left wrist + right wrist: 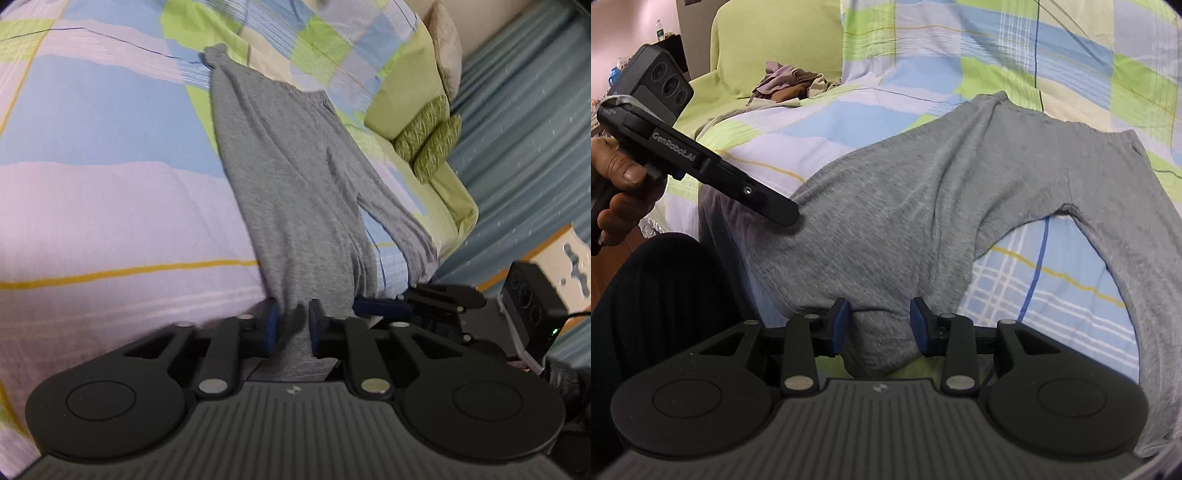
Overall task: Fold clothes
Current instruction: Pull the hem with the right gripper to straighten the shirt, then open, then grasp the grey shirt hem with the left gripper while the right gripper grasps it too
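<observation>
Item: grey trousers (pixel 295 192), soft jersey. We find them lying on a bed, over a checked bedspread (pixel 92 147) of blue, lilac and lime with thin yellow lines. The waistband lies at the far end, and the two legs run towards us and part, so that a wedge of bedspread shows between them.

Left gripper (pixel 291 325): we see its blue pads (pixel 272 325) set close on either side of a gathered strip of one trouser leg, pinching it near the hem. The cloth runs taut from this pinch up towards the waistband. In the right wrist view the same gripper (pixel 786 218) reaches in from the left, its black tip on the grey fabric, and a bare hand (pixel 620 184) grips its handle.

Right gripper (pixel 879 325): its jaws stand partly spread with a bunched fold of trouser cloth between the blue pads (pixel 841 325). We cannot tell for certain whether the pads press the cloth or merely flank it, as the view there is low and crowded.

Also present: a heap of other garments (pixel 790 83), brown and mauve, on a lime-green sheet (pixel 768 40) well beyond the trousers; green patterned cushions (pixel 428 140) at the bed's edge; a pale blue curtain (pixel 524 110) behind them.
</observation>
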`<act>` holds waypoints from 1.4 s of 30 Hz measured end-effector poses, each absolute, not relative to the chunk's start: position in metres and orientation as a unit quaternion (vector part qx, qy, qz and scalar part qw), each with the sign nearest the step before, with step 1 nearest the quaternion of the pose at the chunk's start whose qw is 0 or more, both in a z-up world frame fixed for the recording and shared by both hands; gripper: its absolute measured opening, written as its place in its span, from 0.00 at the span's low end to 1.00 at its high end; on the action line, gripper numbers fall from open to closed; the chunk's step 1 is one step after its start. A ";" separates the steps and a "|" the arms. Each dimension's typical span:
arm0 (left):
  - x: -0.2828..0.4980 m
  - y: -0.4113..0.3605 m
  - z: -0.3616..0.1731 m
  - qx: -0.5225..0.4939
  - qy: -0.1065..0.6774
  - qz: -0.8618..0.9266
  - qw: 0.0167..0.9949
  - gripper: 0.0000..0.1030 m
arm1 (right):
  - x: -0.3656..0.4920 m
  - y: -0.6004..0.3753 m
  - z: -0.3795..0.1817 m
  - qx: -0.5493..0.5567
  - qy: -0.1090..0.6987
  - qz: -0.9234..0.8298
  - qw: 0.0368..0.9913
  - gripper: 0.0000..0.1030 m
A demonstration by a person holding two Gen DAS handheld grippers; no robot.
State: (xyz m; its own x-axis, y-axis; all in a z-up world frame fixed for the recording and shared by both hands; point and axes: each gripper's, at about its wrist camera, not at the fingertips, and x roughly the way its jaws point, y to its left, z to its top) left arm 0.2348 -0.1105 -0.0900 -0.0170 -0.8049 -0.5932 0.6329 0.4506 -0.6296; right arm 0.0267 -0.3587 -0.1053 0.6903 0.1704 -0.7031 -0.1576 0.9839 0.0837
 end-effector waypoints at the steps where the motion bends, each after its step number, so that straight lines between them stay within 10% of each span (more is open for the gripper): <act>1: 0.236 -0.108 -0.091 -0.093 0.492 -0.513 0.697 0.00 | 0.026 -0.361 -0.107 0.010 0.385 0.083 0.919 0.31; 29: 0.225 -0.104 -0.071 -0.027 0.475 -0.512 0.715 0.00 | 0.026 -0.297 -0.082 -0.098 0.342 0.152 0.922 0.32; 42: 0.223 -0.086 -0.069 -0.056 0.462 -0.504 0.727 0.00 | 0.042 -0.203 -0.127 -0.341 0.318 0.160 0.870 0.43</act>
